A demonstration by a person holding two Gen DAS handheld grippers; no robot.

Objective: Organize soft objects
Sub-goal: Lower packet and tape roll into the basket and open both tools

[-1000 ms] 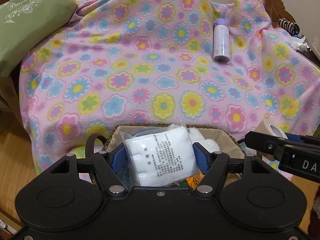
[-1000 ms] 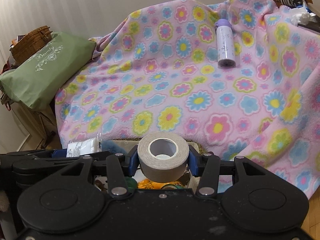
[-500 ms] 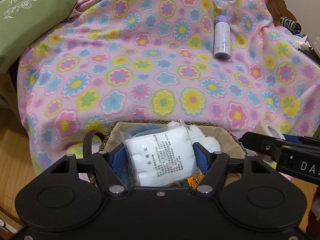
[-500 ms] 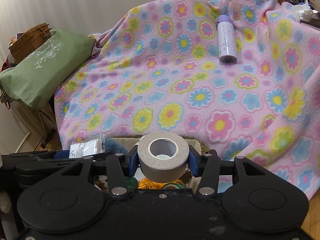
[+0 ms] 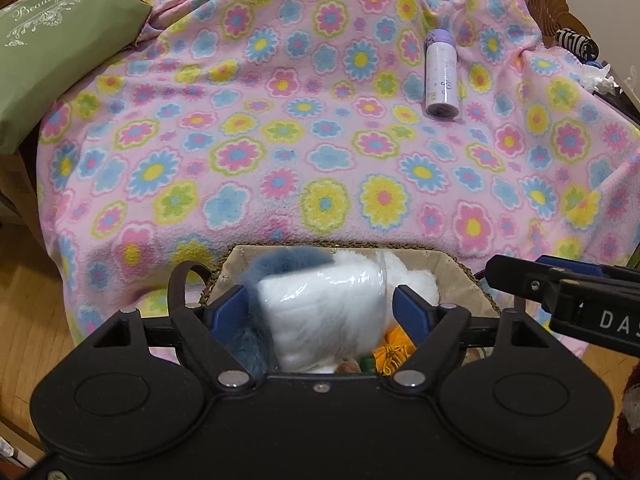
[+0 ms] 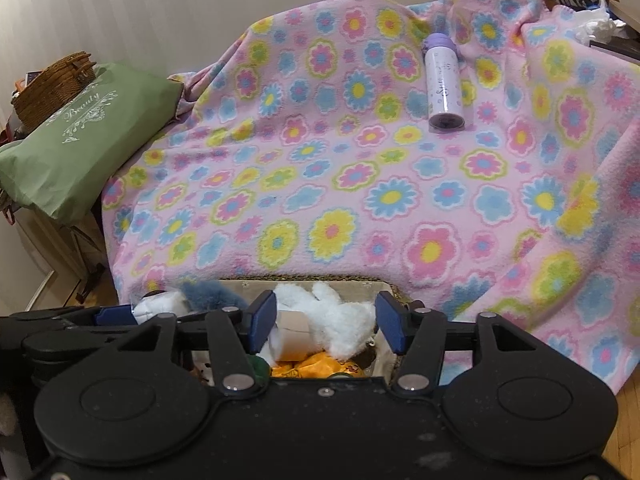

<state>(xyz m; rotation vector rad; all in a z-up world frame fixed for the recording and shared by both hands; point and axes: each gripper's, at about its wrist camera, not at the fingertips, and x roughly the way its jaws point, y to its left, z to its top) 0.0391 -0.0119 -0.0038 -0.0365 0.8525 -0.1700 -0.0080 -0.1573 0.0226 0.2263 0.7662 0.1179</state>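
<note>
A pink flowered blanket (image 5: pixel 304 128) covers the large piece of furniture behind everything and hangs down over its front edge. At the blanket's left edge lies a green pillow (image 6: pixel 80 148) printed with white lettering, with a brown wicker basket (image 6: pixel 52 88) behind it. Near the blanket's far right corner a white bottle with a purple cap (image 5: pixel 441 76) lies on its side, well apart from the rest.

Against the blanket's hanging front edge stands a woven basket (image 5: pixel 460 270) with a beige cloth lining. Inside it lie a white plush toy (image 6: pixel 340 316), a blue furry toy (image 5: pixel 280 270) and some orange cloth (image 5: pixel 392 354). A tape roll (image 6: pixel 296 334) lies against the white plush, half hidden by it.

The left gripper (image 5: pixel 320 310) hangs over the basket with its jaws spread apart; between them, blurred, is a white packet in clear plastic (image 5: pixel 324 316), touching neither blue pad so far as can be seen. The right gripper (image 6: pixel 326 322) hangs beside it, over the same basket, jaws likewise spread and holding nothing. The left gripper's fingers block the basket's left wall in the right wrist view.
</note>
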